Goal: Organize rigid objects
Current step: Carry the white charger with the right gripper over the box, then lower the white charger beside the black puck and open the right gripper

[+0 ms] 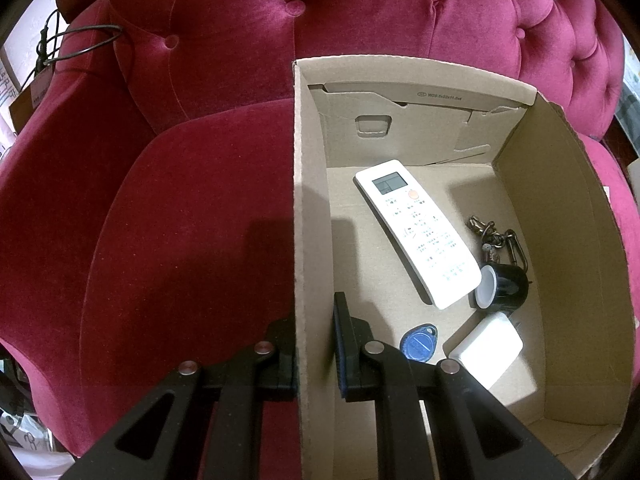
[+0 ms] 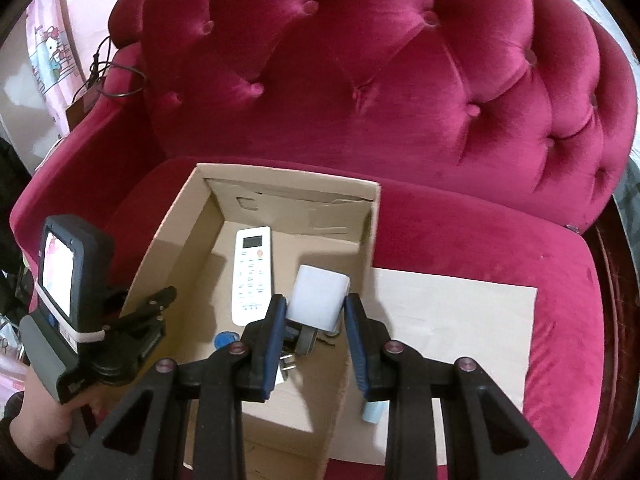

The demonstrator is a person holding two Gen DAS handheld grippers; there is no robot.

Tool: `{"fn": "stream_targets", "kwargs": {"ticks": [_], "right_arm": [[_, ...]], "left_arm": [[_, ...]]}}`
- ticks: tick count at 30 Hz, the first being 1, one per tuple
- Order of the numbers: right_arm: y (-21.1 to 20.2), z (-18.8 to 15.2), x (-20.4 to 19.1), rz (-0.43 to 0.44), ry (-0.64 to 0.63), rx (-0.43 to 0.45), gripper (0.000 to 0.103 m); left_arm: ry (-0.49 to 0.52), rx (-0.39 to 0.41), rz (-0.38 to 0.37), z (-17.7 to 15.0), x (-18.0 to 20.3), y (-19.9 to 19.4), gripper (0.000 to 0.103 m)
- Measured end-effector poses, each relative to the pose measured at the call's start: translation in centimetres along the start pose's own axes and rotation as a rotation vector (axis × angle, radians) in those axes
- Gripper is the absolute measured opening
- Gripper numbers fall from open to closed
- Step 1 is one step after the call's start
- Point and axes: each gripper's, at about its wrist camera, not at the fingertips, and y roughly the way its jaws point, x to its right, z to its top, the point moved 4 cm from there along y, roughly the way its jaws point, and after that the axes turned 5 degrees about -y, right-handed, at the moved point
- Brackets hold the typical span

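I saw the open brown cardboard box [image 1: 560, 208] on the crimson velvet sofa [image 1: 192, 208]. My left gripper [image 1: 316, 344] was clenched on the box's side wall. Inside lay the long white remote control [image 1: 418, 232], its screen end toward the backrest. My right gripper [image 2: 314, 312] grasped a white square plug adapter [image 2: 320, 298] above the box, prongs toward me.

The right gripper [image 2: 312, 312] hangs over the box [image 2: 160, 264] on a red sofa [image 2: 400, 92], its blue-padded fingers [image 2: 272, 344] either side of a white charger [image 2: 318, 298]; contact is unclear. A remote [image 2: 253, 274] lies in the box, with a blue tag [image 2: 225, 339] near it. At left, the left gripper [image 2: 154, 312] clamps the box's wall. A pale board [image 2: 460, 328] lies right of the box.
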Motion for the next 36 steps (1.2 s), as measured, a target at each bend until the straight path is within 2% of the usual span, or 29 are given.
{"fn": "stream_targets", "kwargs": {"ticks": [18, 36], "right_arm": [[5.6, -1.0, -4.1, 0.054, -0.068, -0.095, 0.031], [9.3, -3.0, -5.6, 0.107, -0.059, -0.191, 0.031]], "left_arm": [[-0.007, -0.002, -0.011, 0.0, -0.3, -0.1, 0.014], [-0.005, -0.003, -0.014, 0.0, -0.3, -0.1, 0.014]]}}
